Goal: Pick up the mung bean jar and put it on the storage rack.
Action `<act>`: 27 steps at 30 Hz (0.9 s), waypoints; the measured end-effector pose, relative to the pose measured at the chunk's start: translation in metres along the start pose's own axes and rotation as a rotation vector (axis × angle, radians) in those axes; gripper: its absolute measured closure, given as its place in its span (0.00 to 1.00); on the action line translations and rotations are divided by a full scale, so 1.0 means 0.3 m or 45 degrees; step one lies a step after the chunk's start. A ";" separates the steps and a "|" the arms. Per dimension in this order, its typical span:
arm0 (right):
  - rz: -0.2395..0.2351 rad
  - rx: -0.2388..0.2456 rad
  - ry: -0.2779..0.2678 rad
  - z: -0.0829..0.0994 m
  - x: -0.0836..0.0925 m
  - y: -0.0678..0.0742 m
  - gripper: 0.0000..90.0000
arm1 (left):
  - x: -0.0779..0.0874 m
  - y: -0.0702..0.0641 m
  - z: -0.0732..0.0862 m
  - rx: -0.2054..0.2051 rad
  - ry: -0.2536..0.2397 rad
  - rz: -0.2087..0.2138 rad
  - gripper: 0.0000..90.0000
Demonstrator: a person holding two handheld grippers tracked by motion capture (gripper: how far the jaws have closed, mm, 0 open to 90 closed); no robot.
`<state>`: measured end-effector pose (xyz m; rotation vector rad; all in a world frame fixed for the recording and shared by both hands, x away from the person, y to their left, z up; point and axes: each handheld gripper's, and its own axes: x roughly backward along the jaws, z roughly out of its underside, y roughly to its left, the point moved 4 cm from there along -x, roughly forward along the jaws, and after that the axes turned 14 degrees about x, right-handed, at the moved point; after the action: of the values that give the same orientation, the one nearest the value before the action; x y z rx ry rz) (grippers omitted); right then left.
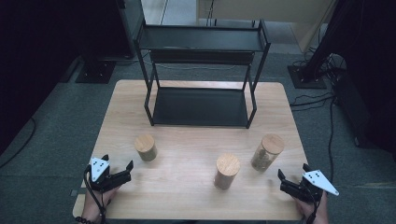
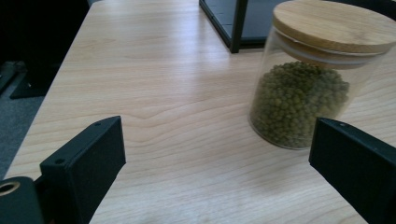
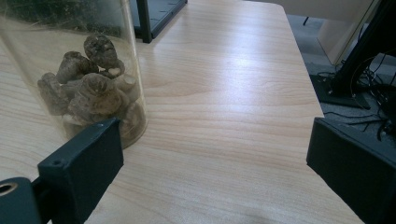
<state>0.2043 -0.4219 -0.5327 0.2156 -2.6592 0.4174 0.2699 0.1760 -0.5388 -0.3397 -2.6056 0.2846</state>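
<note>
Three glass jars with wooden lids stand on the light wooden table (image 1: pixel 187 140). The left jar (image 1: pixel 145 147) holds green beans (image 2: pixel 299 102). The right jar (image 1: pixel 267 151) holds brown lumpy pieces (image 3: pixel 88 91). What the middle jar (image 1: pixel 227 171) holds I cannot make out. My left gripper (image 1: pixel 118 161) rests at the front left corner, open, with the bean jar ahead and to the right of its jaws (image 2: pixel 217 130). My right gripper (image 1: pixel 293 170) sits at the front right edge, open, its left jaw just in front of the lumpy jar (image 3: pixel 215 128).
A black two-tier metal rack (image 1: pixel 201 42) stands at the back of the table, its lower shelf (image 1: pixel 198 106) bare. Cables and dark stand bases (image 1: pixel 322 74) lie on the grey floor to the right and left of the table.
</note>
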 end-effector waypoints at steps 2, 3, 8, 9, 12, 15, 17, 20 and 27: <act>0.000 0.002 0.001 0.000 0.000 0.000 0.03 | -0.002 -0.009 0.001 -0.005 -0.001 0.008 0.04; -0.001 0.006 0.002 0.000 -0.001 0.000 0.03 | -0.004 -0.018 0.003 -0.009 0.000 0.013 0.04; -0.004 0.007 0.007 0.000 -0.002 0.001 0.03 | -0.018 -0.048 0.008 -0.012 0.010 0.029 0.04; -0.004 0.007 0.007 0.000 -0.002 0.001 0.03 | -0.018 -0.048 0.008 -0.012 0.010 0.029 0.04; -0.008 0.006 0.014 0.000 -0.003 0.002 0.03 | -0.025 -0.062 0.009 -0.020 0.008 0.031 0.04; -0.006 0.011 0.016 -0.001 -0.004 0.003 0.03 | -0.030 -0.068 0.009 -0.023 0.011 0.034 0.04; -0.007 0.012 0.017 -0.001 -0.005 0.003 0.03 | -0.036 -0.077 0.009 -0.026 0.013 0.041 0.04; -0.006 0.011 0.018 -0.001 -0.005 0.003 0.03 | -0.046 -0.087 0.009 -0.038 0.018 0.044 0.04; -0.011 0.007 0.022 0.000 -0.005 0.003 0.03 | -0.068 -0.103 0.004 -0.057 0.025 0.044 0.04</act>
<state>0.2056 -0.4209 -0.5336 0.2240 -2.6395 0.4222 0.2808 0.1407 -0.5409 -0.4021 -2.5923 0.2336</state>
